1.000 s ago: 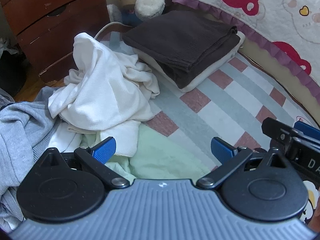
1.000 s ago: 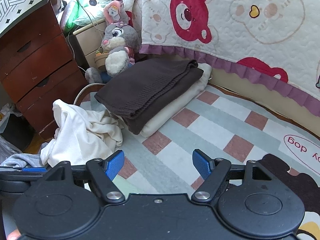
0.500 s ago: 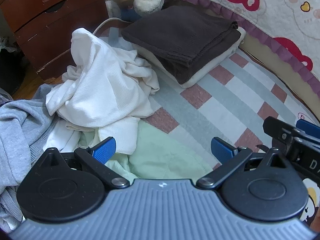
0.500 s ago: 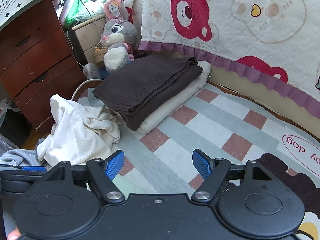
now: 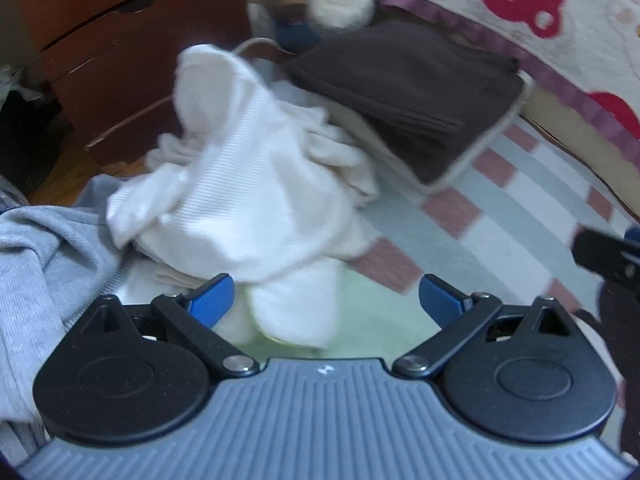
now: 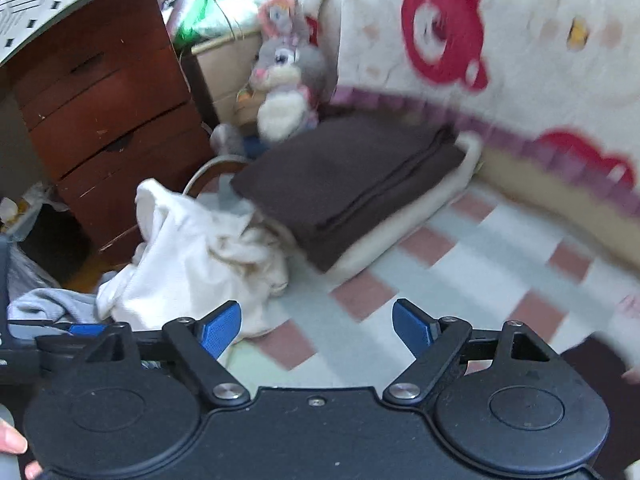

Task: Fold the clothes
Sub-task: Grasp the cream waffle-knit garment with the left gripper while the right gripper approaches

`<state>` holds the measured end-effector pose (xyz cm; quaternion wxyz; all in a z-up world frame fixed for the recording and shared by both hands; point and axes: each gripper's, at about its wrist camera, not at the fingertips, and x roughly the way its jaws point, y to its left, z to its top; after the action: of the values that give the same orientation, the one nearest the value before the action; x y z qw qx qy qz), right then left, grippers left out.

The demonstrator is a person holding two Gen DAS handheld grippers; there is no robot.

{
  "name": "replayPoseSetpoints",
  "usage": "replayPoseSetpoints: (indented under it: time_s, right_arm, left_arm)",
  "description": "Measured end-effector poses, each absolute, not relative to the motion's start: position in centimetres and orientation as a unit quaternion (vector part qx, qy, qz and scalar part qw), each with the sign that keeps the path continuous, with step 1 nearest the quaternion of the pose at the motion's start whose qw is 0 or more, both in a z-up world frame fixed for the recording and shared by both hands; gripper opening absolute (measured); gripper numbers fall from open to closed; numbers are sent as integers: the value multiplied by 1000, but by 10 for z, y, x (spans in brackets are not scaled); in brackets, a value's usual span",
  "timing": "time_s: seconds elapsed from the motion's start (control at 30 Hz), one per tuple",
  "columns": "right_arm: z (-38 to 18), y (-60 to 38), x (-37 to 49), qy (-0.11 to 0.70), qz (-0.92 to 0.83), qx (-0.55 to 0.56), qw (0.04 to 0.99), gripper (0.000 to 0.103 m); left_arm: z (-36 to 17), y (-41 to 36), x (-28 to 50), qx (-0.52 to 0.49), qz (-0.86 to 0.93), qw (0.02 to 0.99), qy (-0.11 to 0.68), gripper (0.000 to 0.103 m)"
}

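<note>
A crumpled white garment (image 5: 248,200) lies in a heap on the checked mat (image 5: 480,240); it also shows in the right wrist view (image 6: 192,256). A pale green cloth (image 5: 380,320) lies flat under its near edge. A grey garment (image 5: 36,264) is bunched at the left. A folded dark brown garment (image 5: 412,92) rests on a folded cream one (image 6: 404,228) further back. My left gripper (image 5: 326,300) is open and empty just short of the white heap. My right gripper (image 6: 316,326) is open and empty over the mat, to the right of the heap.
A brown wooden dresser (image 6: 104,108) stands at the left. A plush rabbit (image 6: 286,84) sits behind the folded stack. A quilt with red bears (image 6: 480,48) hangs along the back and right. The mat (image 6: 460,272) stretches to the right.
Both grippers have moved forward and left toward the white heap, which now looms larger. Both views are blurred by motion. Both grippers stay open.
</note>
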<state>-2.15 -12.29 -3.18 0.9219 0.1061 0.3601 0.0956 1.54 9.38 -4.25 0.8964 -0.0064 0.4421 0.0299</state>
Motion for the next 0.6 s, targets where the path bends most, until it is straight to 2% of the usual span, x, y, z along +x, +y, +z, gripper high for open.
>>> replayPoseSetpoints:
  time_s: [0.03,0.13,0.23,0.27,0.33,0.4,0.43,0.47,0.5,0.57,0.6]
  right_arm:
    - [-42,-120,-16,369,102,111,917,87]
    - [-70,-109,0,395,139,130,899,86]
    - [-88,-94,10,403,191,142,884,86]
    - [-92,-87,13,402,208,137,881,84]
    - [-96,-75,19,398,242,120,877,73]
    - [-100,-60,27,389,273,102,874,42]
    - [-101,-52,31,383,284,89,874,31]
    - [-103,-44,36,377,295,75,875,17]
    - [-105,-34,40,373,300,55,876,16]
    - [-110,-16,47,372,297,12,879,18]
    - [-113,-11,51,372,292,1,881,24]
  left_arm:
    - [-46,105,19,-13,39,897,440,76]
    - [-58,137,32,-24,60,896,439,57]
    - [-68,161,41,-19,75,896,436,52]
    - [-71,167,43,-21,75,897,436,52]
    - [-75,176,48,-21,71,897,436,52]
    - [-80,181,53,-16,68,897,436,52]
    - [-82,183,55,-13,66,898,436,52]
    - [-85,185,58,-11,62,897,438,52]
    - [-86,186,60,-9,55,896,440,52]
    - [-91,186,66,-3,47,893,448,63]
    - [-93,187,69,0,43,891,452,71]
